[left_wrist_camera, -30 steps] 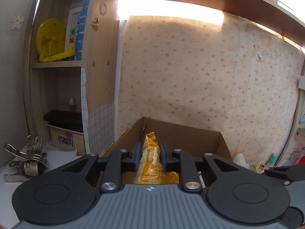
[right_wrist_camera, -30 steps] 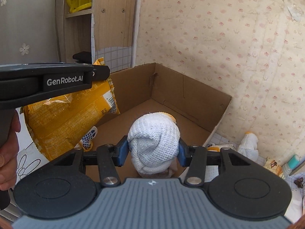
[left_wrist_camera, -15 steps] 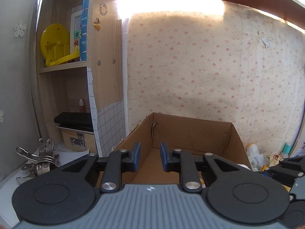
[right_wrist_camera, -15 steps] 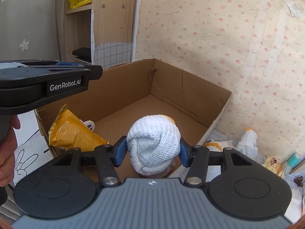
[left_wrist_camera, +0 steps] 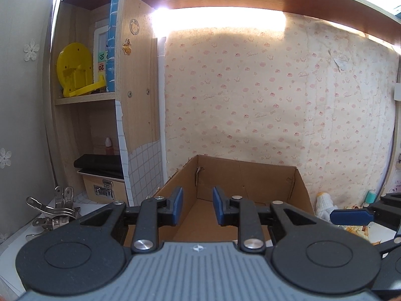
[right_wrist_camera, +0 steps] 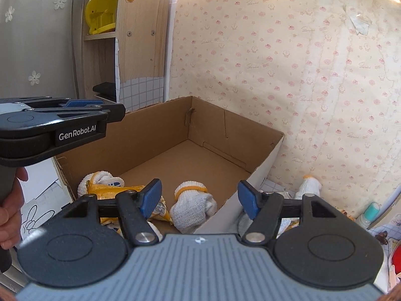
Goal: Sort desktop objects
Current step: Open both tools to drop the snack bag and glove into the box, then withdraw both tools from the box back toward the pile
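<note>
Knitted white cotton, a rolled glove [right_wrist_camera: 194, 208] with a yellow cuff band, is seen lying inside the cardboard box [right_wrist_camera: 160, 135] at its near end, directly below and just ahead of the right gripper [right_wrist_camera: 199, 198], whose jaws are spread wide and hold nothing. Beside it to the left, a yellow snack bag [right_wrist_camera: 125, 192] is also seen in the box. The left gripper [left_wrist_camera: 197, 207] is held at a narrow gap, empty, aimed along the box. Another glove [right_wrist_camera: 309, 184] is seen outside the box, to the right of its wall, nearer the right gripper, which is judged the likelier to fetch it.
</note>
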A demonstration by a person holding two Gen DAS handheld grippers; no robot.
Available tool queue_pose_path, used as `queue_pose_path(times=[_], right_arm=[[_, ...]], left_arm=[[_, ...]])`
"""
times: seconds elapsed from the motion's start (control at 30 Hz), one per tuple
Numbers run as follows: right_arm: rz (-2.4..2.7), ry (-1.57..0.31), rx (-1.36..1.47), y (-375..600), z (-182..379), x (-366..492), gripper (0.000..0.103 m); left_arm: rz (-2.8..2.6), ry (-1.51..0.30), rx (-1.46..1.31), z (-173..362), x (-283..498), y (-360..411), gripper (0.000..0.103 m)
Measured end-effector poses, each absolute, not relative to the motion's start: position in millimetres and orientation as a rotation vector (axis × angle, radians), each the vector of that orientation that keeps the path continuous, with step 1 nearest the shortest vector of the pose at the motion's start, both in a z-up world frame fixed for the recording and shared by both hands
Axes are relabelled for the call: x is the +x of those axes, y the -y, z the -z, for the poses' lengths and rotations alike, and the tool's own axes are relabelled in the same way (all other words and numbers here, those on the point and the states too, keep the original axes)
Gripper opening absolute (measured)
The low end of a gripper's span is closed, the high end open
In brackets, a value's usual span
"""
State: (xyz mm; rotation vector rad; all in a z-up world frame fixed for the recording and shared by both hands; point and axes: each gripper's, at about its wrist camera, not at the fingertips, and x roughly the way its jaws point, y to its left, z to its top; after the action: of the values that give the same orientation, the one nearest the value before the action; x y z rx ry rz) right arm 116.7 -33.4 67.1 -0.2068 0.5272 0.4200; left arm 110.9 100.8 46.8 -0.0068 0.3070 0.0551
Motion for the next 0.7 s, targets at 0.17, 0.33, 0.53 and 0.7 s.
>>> queue_pose_path(times=[0.17,0.33,0.53,0.7], right_arm=[[-0.376,-0.49,-0.188,65.6,-75.2,99.7,0.067],[-0.289,-0.471,-0.169,111.8,-75.4,82.0,0.068],[-0.198,-0.482,-0.142,169.6,-61.4,59.8,0.069],[-0.148,-0.502,-0.114,211.6,-46.4,41.7,0.069]], left_arm=[[-0.015,-0.282,-0.008,-51.9,90.5,-85.4,0.031],[0.052,-0.262,-0.005,-53.9,67.4,-58.3,0.032],[0.158,-0.273,-0.041,-43.5,41.5,-19.9,0.034],[0.223,-0.304,-0.053,-24.2,29.8,12.9,0.041]])
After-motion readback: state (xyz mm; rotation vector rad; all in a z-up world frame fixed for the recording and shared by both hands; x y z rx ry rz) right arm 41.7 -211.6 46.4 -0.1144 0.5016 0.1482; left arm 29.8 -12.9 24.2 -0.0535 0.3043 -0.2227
